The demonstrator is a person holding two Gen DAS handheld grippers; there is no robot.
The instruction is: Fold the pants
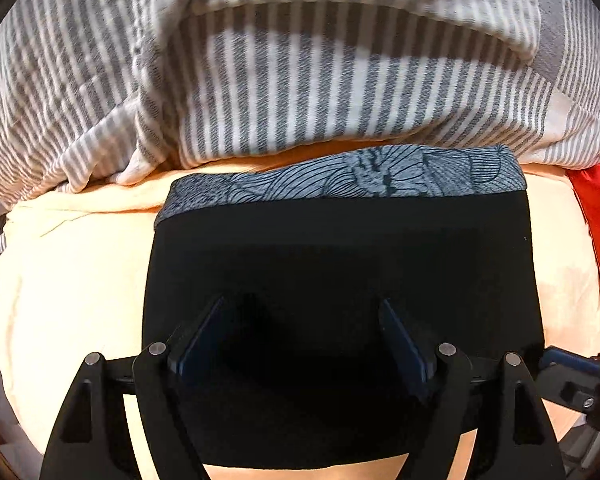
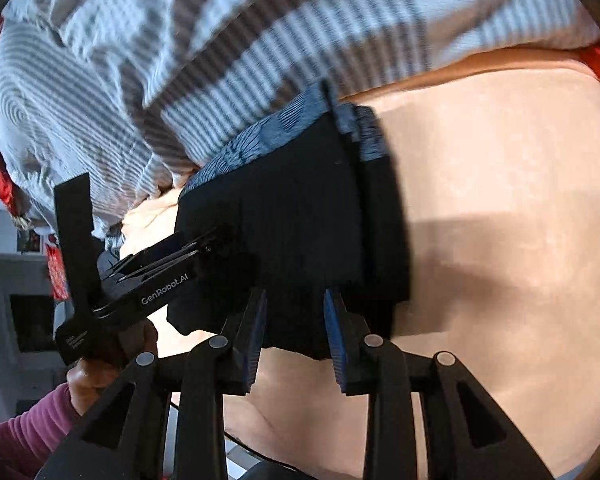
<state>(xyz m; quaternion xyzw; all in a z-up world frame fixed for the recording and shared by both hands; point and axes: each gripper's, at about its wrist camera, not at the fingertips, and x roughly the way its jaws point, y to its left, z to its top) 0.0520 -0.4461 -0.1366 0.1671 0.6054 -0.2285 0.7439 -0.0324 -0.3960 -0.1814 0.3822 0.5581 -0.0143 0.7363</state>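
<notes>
The black pants [image 1: 340,248] lie folded into a compact rectangle on a peach bed sheet [image 1: 72,280], their grey line-printed waistband [image 1: 340,180] at the far edge, right against a heap of grey-and-white striped duvet [image 1: 300,80]. The fabric looks soft, light and limp, likely stretchy, so it should drape and slide rather than hold shape; a pinch through all layers at a near corner or along the near hem seems the safest hold.

The left gripper [image 1: 300,328] hovers low over the near part of the pants, fingers spread wide with nothing between them. The right gripper [image 2: 296,324] sits at the near hem, fingers apart to either side of the cloth; whether the pads touch it I cannot tell from this blurred view.

The far edge is crowded by the duvet, so there is little room to push forward. Open sheet lies to both sides and toward the person, with a red cloth [image 1: 596,240] off to the right.
</notes>
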